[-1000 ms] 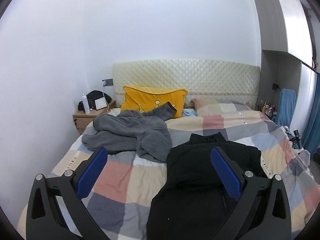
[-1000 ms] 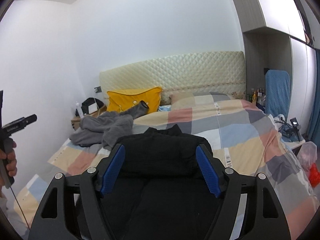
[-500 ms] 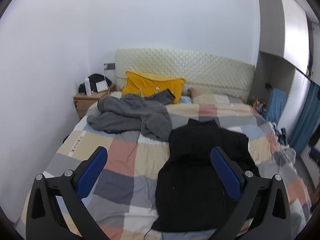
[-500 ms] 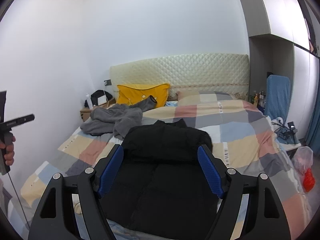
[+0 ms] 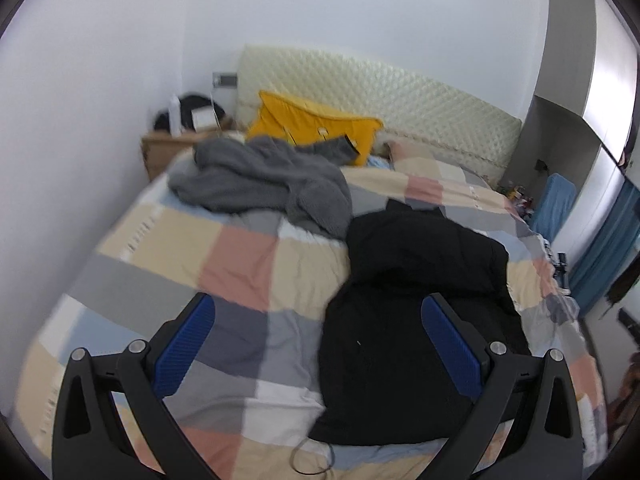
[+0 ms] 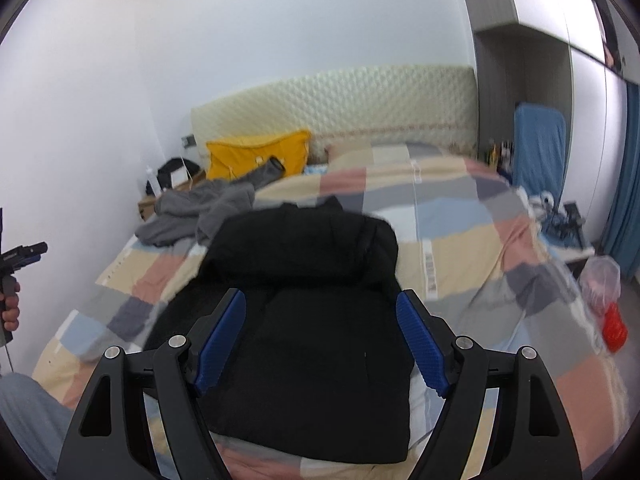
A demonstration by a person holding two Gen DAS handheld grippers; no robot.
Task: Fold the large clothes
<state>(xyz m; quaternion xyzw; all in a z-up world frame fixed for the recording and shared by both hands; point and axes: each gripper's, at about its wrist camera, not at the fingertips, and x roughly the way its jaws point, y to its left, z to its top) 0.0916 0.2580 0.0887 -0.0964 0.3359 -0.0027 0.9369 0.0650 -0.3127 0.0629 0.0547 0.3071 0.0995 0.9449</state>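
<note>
A black padded jacket (image 5: 412,304) lies folded on the checked bedspread (image 5: 240,264), its hem near the foot of the bed. It fills the middle of the right wrist view (image 6: 304,320). A crumpled grey fleece garment (image 5: 264,180) lies farther back on the left, also seen in the right wrist view (image 6: 200,208). My left gripper (image 5: 318,346) is open and empty, held above the bed left of the jacket. My right gripper (image 6: 320,344) is open and empty, above the jacket's lower half. The left gripper also shows at the right wrist view's left edge (image 6: 22,254).
A yellow pillow (image 5: 312,124) leans on the quilted headboard (image 5: 400,100). A wooden nightstand (image 5: 168,148) with a bottle and a bag stands back left. A blue chair (image 6: 538,148), grey wardrobe (image 5: 568,92) and floor clutter (image 6: 600,292) lie right of the bed.
Both grippers have risen and tilted downward, so more of the bed and the jacket's near hem shows. The clothes have not moved. Both grippers stay open.
</note>
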